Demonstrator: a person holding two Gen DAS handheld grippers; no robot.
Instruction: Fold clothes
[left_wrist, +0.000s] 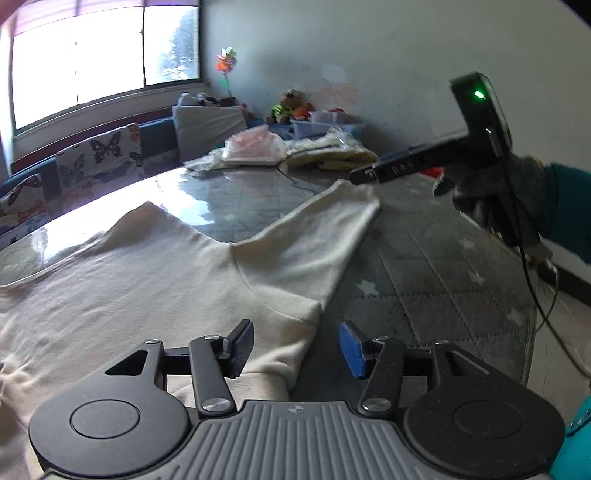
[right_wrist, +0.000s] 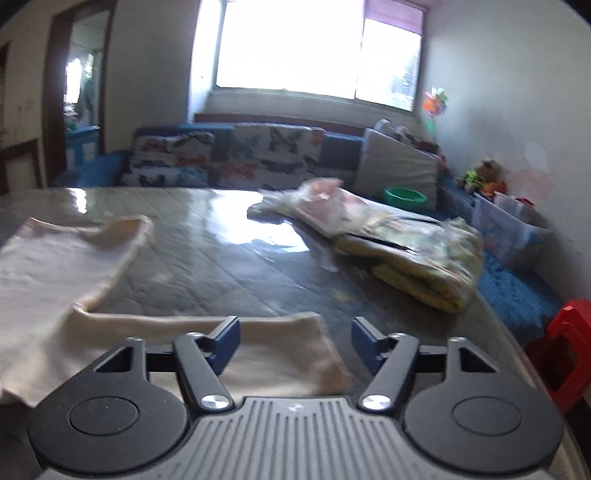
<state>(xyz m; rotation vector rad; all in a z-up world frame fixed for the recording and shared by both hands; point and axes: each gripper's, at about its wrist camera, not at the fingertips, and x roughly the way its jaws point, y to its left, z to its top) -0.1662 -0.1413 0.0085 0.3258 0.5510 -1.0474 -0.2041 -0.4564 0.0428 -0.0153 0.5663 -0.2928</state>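
The cream garment (left_wrist: 155, 273) lies spread flat on the table (left_wrist: 424, 251), one sleeve running away toward the right tongs (right_wrist: 293, 341), its lower corner between the left tongs (left_wrist: 295, 347); both gape wide, gripping nothing

Cream top (left_wrist: 155, 280) flat, sleeves outspread

A home living room: butterfly-print sofa (right_wrist: 236, 155), stuffed toys (right_wrist: 480, 177), big window (right_wrist: 317, 51).
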